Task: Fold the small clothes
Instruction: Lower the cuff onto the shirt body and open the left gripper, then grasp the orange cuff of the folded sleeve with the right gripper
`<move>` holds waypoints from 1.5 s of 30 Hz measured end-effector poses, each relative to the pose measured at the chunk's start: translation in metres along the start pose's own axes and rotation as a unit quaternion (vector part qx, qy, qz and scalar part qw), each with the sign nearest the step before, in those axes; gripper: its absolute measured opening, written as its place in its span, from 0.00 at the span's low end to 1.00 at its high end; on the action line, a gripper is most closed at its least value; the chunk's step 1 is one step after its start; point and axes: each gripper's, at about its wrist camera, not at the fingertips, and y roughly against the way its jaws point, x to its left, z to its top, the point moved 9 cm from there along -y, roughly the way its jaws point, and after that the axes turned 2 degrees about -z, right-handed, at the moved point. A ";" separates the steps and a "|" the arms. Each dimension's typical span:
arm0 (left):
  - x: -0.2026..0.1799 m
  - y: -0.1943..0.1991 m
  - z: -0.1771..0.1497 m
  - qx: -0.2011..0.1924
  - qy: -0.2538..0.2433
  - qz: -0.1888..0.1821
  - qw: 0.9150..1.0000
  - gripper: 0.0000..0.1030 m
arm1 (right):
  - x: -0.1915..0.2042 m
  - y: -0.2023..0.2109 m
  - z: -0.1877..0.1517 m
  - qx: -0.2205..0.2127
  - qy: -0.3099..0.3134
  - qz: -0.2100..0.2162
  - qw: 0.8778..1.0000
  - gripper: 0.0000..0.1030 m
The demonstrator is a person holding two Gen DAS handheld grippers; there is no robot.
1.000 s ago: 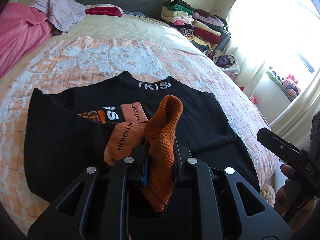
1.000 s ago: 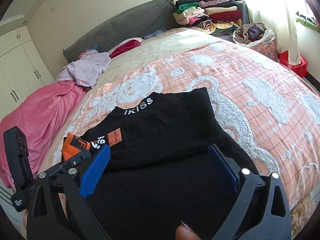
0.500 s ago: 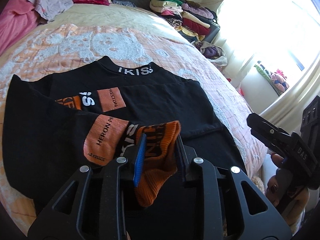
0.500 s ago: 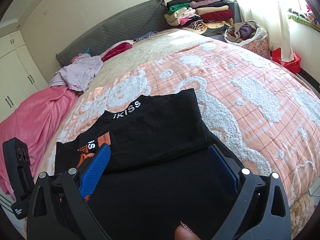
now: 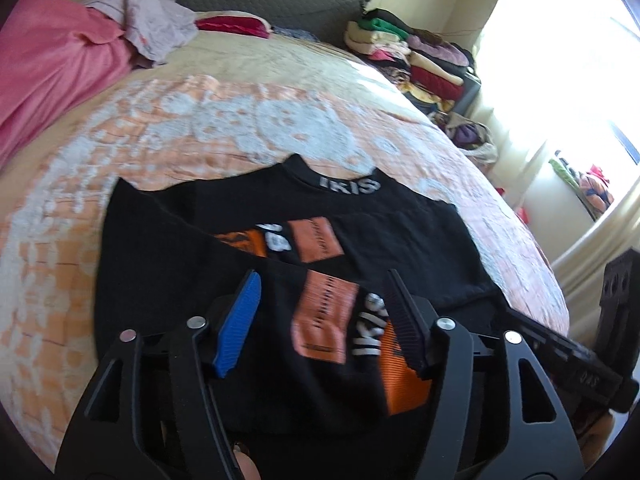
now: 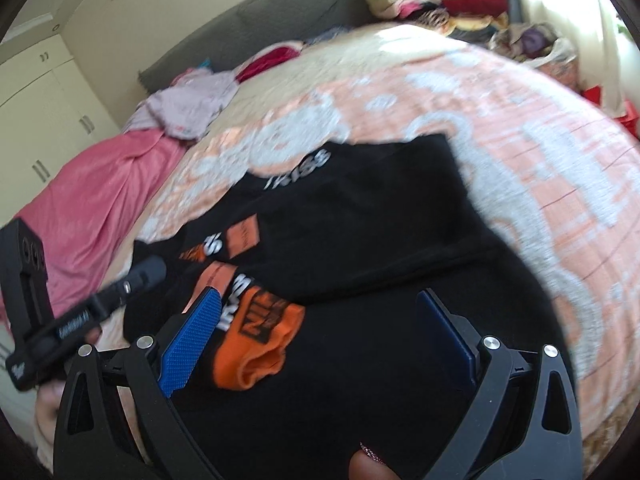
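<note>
Your left hand-held gripper [image 5: 324, 320] is opening, letting the orange cuff [image 5: 404, 376] lie across the black sweater [image 5: 400, 232] at mid-bed, six o'clock; your right hand-held gripper [image 6: 320, 344] hovers wide, empty.

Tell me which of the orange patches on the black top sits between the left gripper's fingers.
The ribbed orange cuff, nearest the camera beside the right finger; the other patches lie farther up the top.

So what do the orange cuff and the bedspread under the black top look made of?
Orange cuff: ribbed knit, matte, going by its fine parallel ridges and soft open end. Bedspread: probably quilted cotton with raised fluffy white patches on a peach grid; motion blur leaves the fibre uncertain.
</note>
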 end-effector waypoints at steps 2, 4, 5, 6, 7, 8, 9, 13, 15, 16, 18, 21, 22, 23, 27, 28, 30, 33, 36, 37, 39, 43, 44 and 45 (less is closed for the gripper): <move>0.012 0.004 0.003 -0.004 0.012 0.006 1.000 0.60 | 0.008 -0.008 -0.006 0.013 0.008 0.005 1.000 0.94; 0.021 0.008 0.006 -0.009 0.021 0.010 1.000 0.67 | 0.015 -0.017 -0.013 0.022 0.013 0.003 1.000 0.94; 0.023 0.010 0.006 -0.010 0.023 0.012 1.000 0.68 | 0.016 -0.020 -0.015 0.023 0.012 0.000 1.000 0.94; 0.026 0.012 0.008 -0.013 0.024 0.015 1.000 0.72 | 0.017 -0.023 -0.017 0.025 0.011 -0.004 1.000 0.94; 0.030 0.014 0.009 -0.017 0.026 0.019 0.999 0.74 | 0.020 -0.027 -0.020 0.028 0.012 -0.006 1.000 0.94; 0.034 0.017 0.011 -0.020 0.028 0.024 0.999 0.75 | 0.021 -0.030 -0.021 0.029 0.014 -0.007 0.999 0.94; 0.036 0.018 0.012 -0.021 0.029 0.026 0.999 0.78 | 0.022 -0.034 -0.023 0.030 0.017 -0.010 0.999 0.94; 0.045 0.024 0.013 -0.023 0.027 0.039 0.999 0.84 | 0.027 -0.045 -0.028 0.033 0.016 -0.012 0.999 0.91; 0.049 0.026 0.014 -0.026 0.028 0.046 0.998 0.87 | 0.033 -0.051 -0.033 0.043 0.004 0.006 0.999 0.83; 0.051 0.027 0.014 -0.027 0.030 0.048 0.998 0.88 | 0.035 -0.052 -0.035 0.043 0.003 0.005 0.999 0.82; 0.054 0.029 0.014 -0.028 0.034 0.047 0.998 0.88 | 0.039 -0.053 -0.036 0.035 0.014 -0.006 0.999 0.73; 0.058 0.032 0.015 -0.032 0.041 0.049 0.997 0.89 | 0.045 -0.054 -0.038 0.035 0.021 -0.002 0.999 0.60; 0.060 0.033 0.016 -0.033 0.043 0.051 0.997 0.89 | 0.046 -0.054 -0.038 0.034 0.022 -0.001 0.999 0.54; 0.062 0.035 0.016 -0.035 0.045 0.052 0.997 0.89 | 0.046 -0.053 -0.038 0.032 0.022 0.003 0.999 0.49; 0.070 0.040 0.017 -0.041 0.053 0.056 0.996 0.89 | 0.046 -0.050 -0.033 0.021 0.016 0.024 0.999 0.18; 0.071 0.041 0.017 -0.042 0.055 0.057 0.996 0.89 | 0.048 -0.048 -0.032 0.020 0.015 0.030 0.999 0.16; 0.074 0.043 0.017 -0.043 0.060 0.057 0.996 0.89 | 0.054 -0.043 -0.029 0.011 0.029 0.035 0.999 0.14; 0.080 0.046 0.018 -0.047 0.067 0.061 0.995 0.89 | 0.064 -0.033 -0.020 -0.011 0.060 0.037 0.997 0.13; 0.088 0.053 0.021 -0.057 0.074 0.067 0.993 0.89 | 0.072 -0.019 -0.005 -0.032 0.081 0.040 0.995 0.12; 0.091 0.055 0.023 -0.060 0.077 0.069 0.993 0.89 | 0.075 -0.014 0.001 -0.041 0.087 0.042 0.994 0.12; 0.097 0.059 0.024 -0.066 0.082 0.075 0.992 0.89 | 0.078 -0.005 0.013 -0.057 0.099 0.041 0.993 0.11; 0.109 0.066 0.027 -0.075 0.090 0.084 0.990 0.89 | 0.078 0.007 0.035 -0.082 0.123 0.028 0.989 0.11; 0.111 0.067 0.027 -0.076 0.091 0.087 0.989 0.89 | 0.076 0.009 0.041 -0.086 0.128 0.022 0.988 0.11; 0.112 0.069 0.028 -0.078 0.091 0.088 0.989 0.89 | 0.073 0.011 0.045 -0.090 0.133 0.014 0.987 0.10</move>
